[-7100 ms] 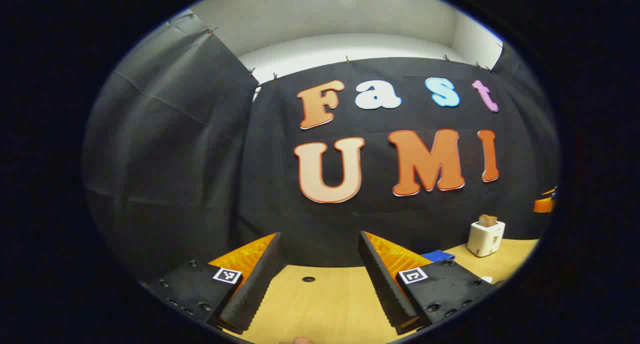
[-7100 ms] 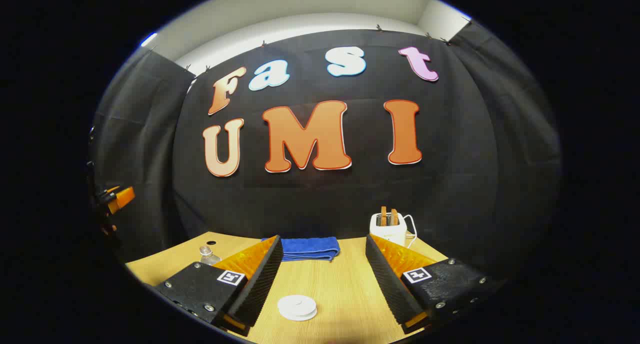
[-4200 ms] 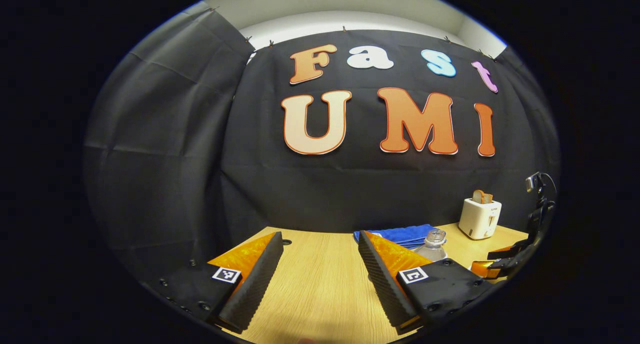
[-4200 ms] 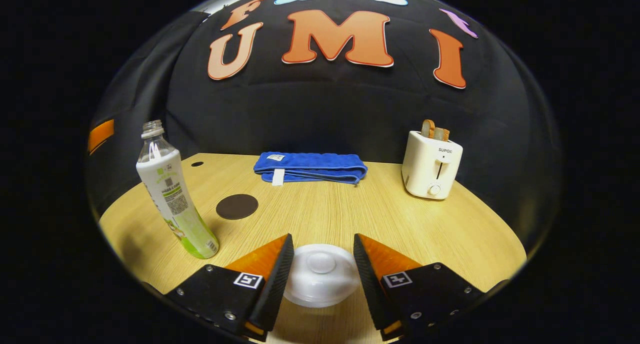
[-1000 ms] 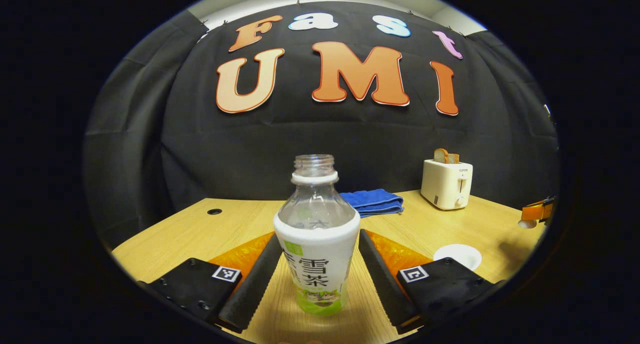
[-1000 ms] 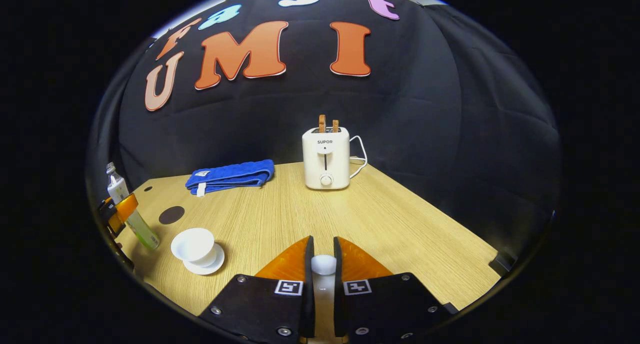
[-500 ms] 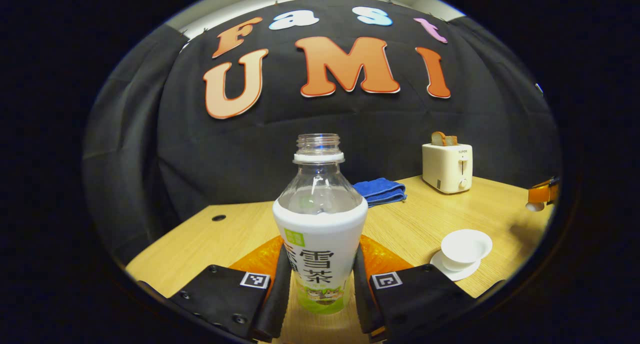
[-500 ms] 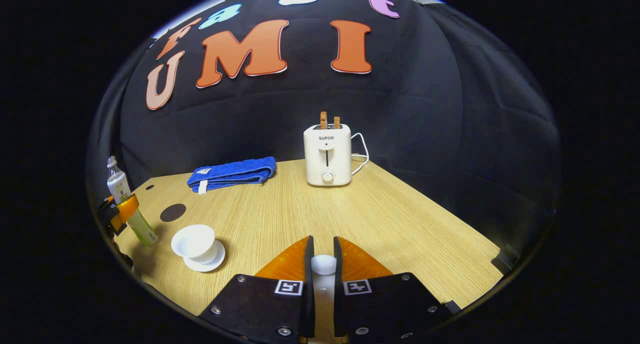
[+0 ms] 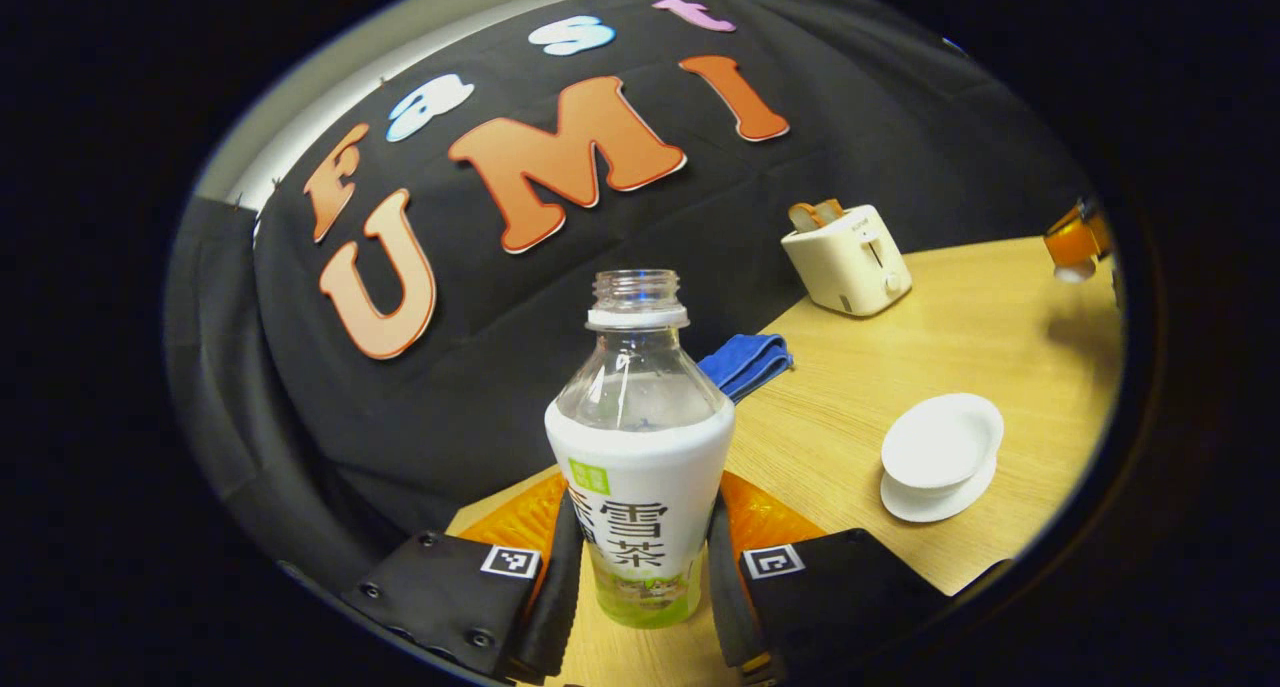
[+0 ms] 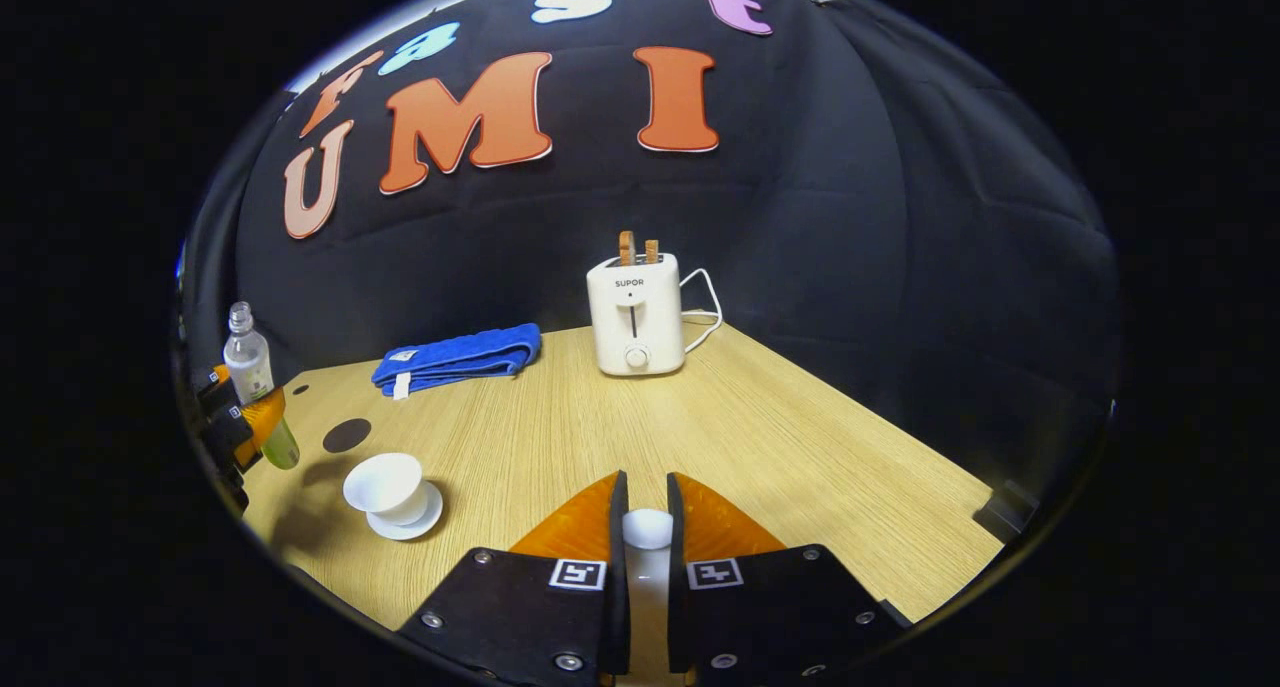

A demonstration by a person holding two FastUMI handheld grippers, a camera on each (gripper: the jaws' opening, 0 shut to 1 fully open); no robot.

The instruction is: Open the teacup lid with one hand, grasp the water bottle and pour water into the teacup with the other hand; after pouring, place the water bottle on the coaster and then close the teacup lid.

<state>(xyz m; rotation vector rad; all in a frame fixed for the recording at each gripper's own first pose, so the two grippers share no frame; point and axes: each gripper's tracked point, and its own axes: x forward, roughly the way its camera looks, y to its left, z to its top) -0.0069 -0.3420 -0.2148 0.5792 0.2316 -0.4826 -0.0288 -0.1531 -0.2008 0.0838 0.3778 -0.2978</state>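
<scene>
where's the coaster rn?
In the right gripper view the coaster lies on the table's left side, between the teacup and the blue towel, beside the held water bottle.

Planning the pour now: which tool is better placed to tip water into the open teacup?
Left. The left tool is shut on the uncapped water bottle, with the open teacup nearby. The right tool is occupied gripping the lid.
</scene>
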